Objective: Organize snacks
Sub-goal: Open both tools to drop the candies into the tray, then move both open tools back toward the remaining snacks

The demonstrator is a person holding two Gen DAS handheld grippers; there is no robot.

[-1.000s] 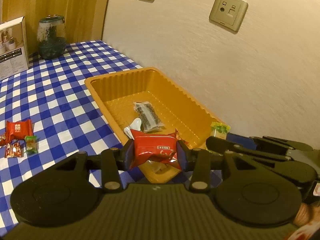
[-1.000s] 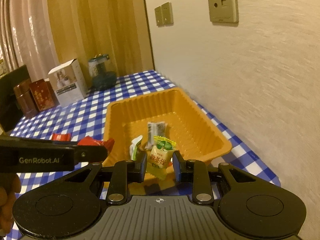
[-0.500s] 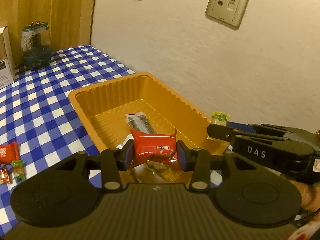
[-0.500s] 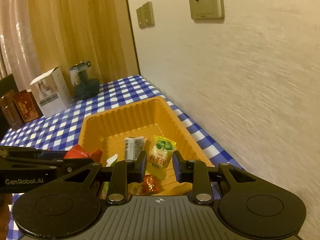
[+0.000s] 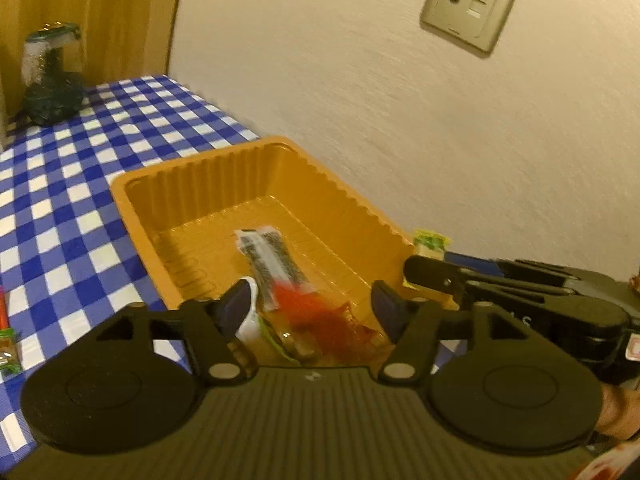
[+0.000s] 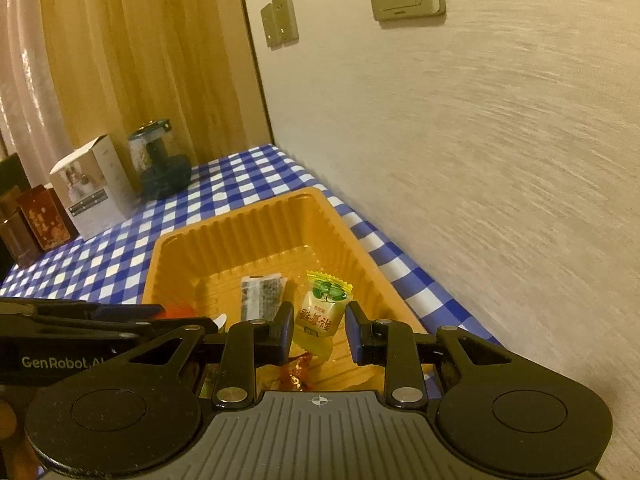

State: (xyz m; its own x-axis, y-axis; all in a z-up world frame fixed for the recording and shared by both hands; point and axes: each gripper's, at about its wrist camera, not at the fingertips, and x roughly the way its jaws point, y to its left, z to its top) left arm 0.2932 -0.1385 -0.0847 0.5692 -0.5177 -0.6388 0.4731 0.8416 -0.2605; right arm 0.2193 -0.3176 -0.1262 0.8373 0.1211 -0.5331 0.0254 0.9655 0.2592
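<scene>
An orange plastic tray (image 5: 192, 168) sits on the blue checked cloth against the wall. My left gripper (image 5: 312, 306) hangs over its near end with its jaws opening. A red snack packet (image 5: 328, 320), blurred, is loose between them and touches neither pad. It hangs over a white packet (image 5: 250, 320) and other wrappers. A black-and-white packet (image 5: 272, 256) lies mid-tray. My right gripper (image 6: 320, 330) is over the tray (image 6: 240, 220), shut on a yellow-green snack packet (image 6: 320, 314). The same packet (image 5: 430, 240) shows at the tray's right rim in the left wrist view.
The wall runs close along the tray's right side. A dark glass jar (image 6: 158, 160), a white box (image 6: 94, 188) and dark red boxes (image 6: 44, 220) stand at the back. Small wrapped snacks (image 5: 8, 344) lie on the cloth to the left of the tray.
The left jaws have spread apart and the red packet has slipped out from between the pads. Both grippers have moved forward over the tray. The right grip is unchanged.
</scene>
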